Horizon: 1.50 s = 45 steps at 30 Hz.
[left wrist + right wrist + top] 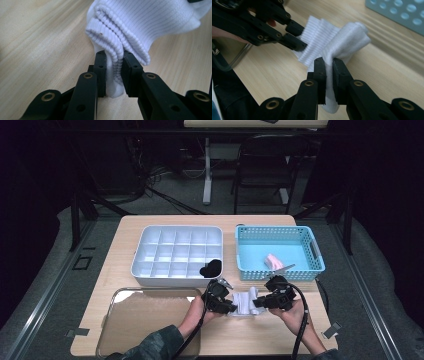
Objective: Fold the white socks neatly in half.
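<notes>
A white sock (243, 301) hangs stretched between two hand-held grippers near the front edge of a wooden table (280, 340), in front of the gap between a divided grey tray (177, 270) and a blue perforated basket (278, 270). The left gripper (114, 72) is clamped on the sock's ribbed cuff, its jaws pinching the folded layers just above the tabletop. The right gripper (328, 80) is clenched on the sock's smoother end, with fabric bunched between its two black jaws and a fold drooping below them. From the right gripper view, the left gripper's jaws can be seen biting the ribbed edge from the far side. A dark item (211, 268), possibly another rolled sock though the high view is too coarse to say, sits in the tray's near right compartment. A pink item (274, 261) lies inside the basket, and a clear tray (150, 320) rests at the table's near left.
</notes>
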Each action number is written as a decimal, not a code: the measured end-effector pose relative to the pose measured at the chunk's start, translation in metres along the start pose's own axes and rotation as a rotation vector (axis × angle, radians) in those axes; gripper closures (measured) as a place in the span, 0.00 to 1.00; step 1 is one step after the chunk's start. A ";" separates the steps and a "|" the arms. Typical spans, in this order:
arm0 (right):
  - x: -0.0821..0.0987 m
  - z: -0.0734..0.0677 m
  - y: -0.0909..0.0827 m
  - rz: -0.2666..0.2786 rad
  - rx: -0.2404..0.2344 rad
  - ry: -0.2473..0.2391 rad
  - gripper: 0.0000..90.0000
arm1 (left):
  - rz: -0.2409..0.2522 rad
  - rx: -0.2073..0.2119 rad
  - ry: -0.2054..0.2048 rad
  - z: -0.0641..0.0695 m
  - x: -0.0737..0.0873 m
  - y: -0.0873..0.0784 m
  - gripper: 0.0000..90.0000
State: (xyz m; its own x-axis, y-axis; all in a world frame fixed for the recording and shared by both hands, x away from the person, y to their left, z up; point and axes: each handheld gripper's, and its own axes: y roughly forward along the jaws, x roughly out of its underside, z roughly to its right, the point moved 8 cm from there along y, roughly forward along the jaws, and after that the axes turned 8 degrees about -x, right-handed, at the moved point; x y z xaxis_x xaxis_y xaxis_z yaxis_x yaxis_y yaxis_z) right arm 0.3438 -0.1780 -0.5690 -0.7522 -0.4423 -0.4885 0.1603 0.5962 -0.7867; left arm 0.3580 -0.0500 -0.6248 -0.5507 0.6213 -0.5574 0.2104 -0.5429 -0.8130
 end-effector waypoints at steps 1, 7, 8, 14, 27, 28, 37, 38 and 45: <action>-0.001 -0.002 0.000 -0.006 0.004 -0.012 0.92 | 0.003 0.003 -0.006 0.000 -0.001 0.001 0.84; -0.003 -0.015 0.019 -0.037 -0.015 -0.074 0.92 | 0.006 0.005 -0.001 0.001 -0.001 0.002 0.84; -0.003 -0.015 0.023 -0.040 -0.011 -0.081 0.92 | 0.006 0.005 0.000 0.000 -0.001 0.002 0.84; 0.001 -0.013 0.036 -0.066 0.004 -0.103 0.91 | 0.004 0.017 -0.011 -0.001 -0.001 0.002 0.82; 0.004 -0.012 0.043 -0.087 0.033 -0.083 0.90 | 0.029 0.021 -0.059 -0.009 -0.013 -0.019 0.61; 0.004 -0.012 0.043 -0.092 0.038 -0.083 0.89 | 0.044 0.014 -0.071 -0.009 -0.016 -0.021 0.59; 0.003 -0.015 0.047 -0.074 0.020 -0.012 0.82 | 0.067 -0.022 -0.076 -0.004 -0.037 -0.012 0.48; 0.003 -0.015 0.046 -0.078 0.018 -0.002 0.79 | 0.055 -0.022 -0.078 -0.006 -0.036 -0.009 0.48; 0.004 -0.009 0.021 -0.032 -0.024 0.043 0.58 | 0.021 -0.026 -0.089 -0.014 -0.027 -0.001 0.49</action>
State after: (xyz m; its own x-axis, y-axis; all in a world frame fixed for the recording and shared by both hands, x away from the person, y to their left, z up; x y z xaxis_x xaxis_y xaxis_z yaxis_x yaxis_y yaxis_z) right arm 0.3384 -0.1614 -0.5839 -0.7833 -0.4328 -0.4462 0.1207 0.5983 -0.7922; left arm 0.3843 -0.0588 -0.6113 -0.6151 0.5567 -0.5583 0.2431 -0.5396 -0.8060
